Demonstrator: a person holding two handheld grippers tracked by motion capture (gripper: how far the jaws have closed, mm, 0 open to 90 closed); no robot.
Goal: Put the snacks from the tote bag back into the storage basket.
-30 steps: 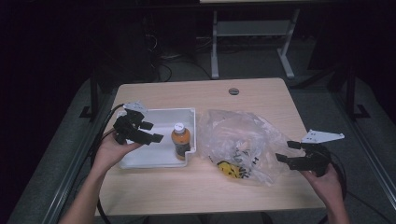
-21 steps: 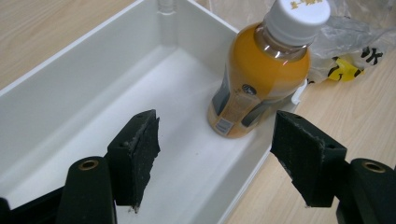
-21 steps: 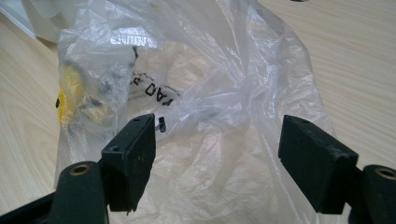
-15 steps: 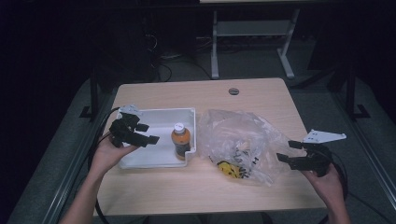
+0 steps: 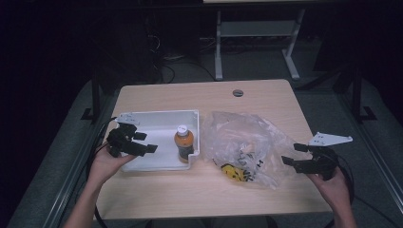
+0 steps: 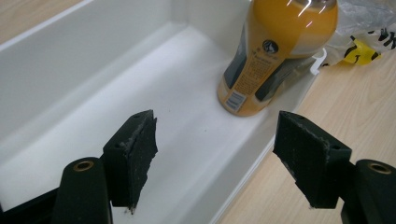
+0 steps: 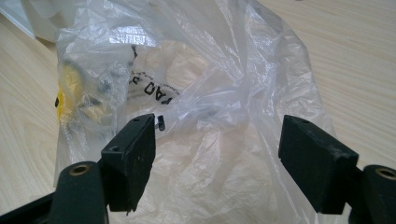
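So the orange drink bottle (image 5: 184, 143) is standing upright in the right end of the white tray (image 5: 157, 118), so I'd say that part looks done; the left gripper (image 5: 145, 143) hovers over the tray's near-left side, fingers (image 6: 133, 154) spread wide, nothing between them; the clear plastic bag (image 5: 247, 147) lies crumpled on the bench (image 5: 190, 95) just right of the tray, something yellow inside; the right gripper (image 5: 294, 154) sits at the bag's right edge, fingers (image 7: 317, 161) also wide apart, not pinching yet; emptying the bag looks like what's left.
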